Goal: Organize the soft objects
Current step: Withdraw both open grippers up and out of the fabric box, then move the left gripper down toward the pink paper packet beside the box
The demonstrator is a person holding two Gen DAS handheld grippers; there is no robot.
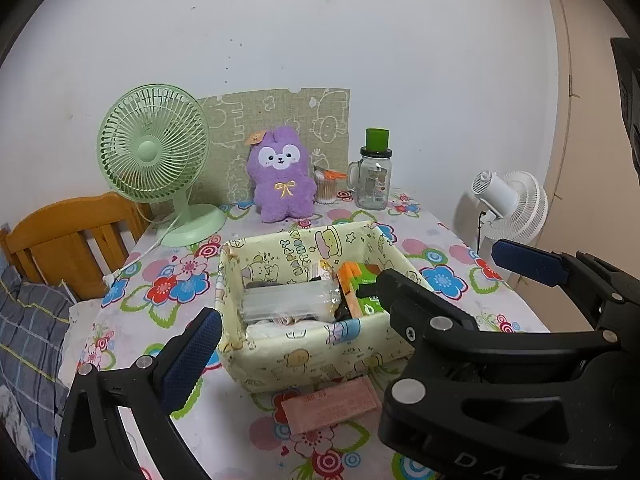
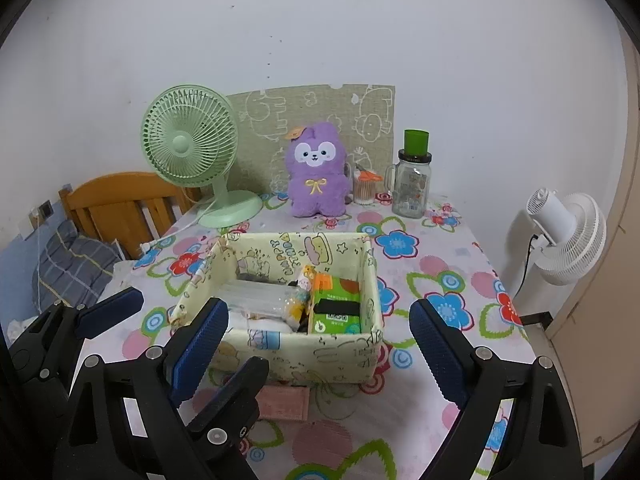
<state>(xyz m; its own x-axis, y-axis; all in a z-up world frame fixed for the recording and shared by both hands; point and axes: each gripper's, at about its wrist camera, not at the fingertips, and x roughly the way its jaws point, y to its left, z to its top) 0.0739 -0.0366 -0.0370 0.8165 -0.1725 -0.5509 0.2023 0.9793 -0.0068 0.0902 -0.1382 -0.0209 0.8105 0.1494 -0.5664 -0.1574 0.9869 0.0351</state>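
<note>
A purple plush toy (image 1: 281, 176) sits upright at the back of the table against a green mat; it also shows in the right wrist view (image 2: 317, 171). A cream cartoon-print fabric box (image 1: 320, 344) stands mid-table, holding tissue packs and small items; in the right wrist view the box (image 2: 296, 354) is just ahead of my fingers. A pink packet (image 1: 332, 404) lies in front of the box. My left gripper (image 1: 356, 292) is open and empty, near the box's front. My right gripper (image 2: 320, 336) is open and empty, before the box.
A green desk fan (image 1: 154, 148) stands back left with its cord on the floral tablecloth (image 1: 160, 312). A glass jar with a green lid (image 1: 374, 176) and a cotton-swab tub (image 1: 325, 188) stand back right. A white fan (image 2: 568, 236) stands off the table's right; a wooden headboard (image 1: 68, 236) is on the left.
</note>
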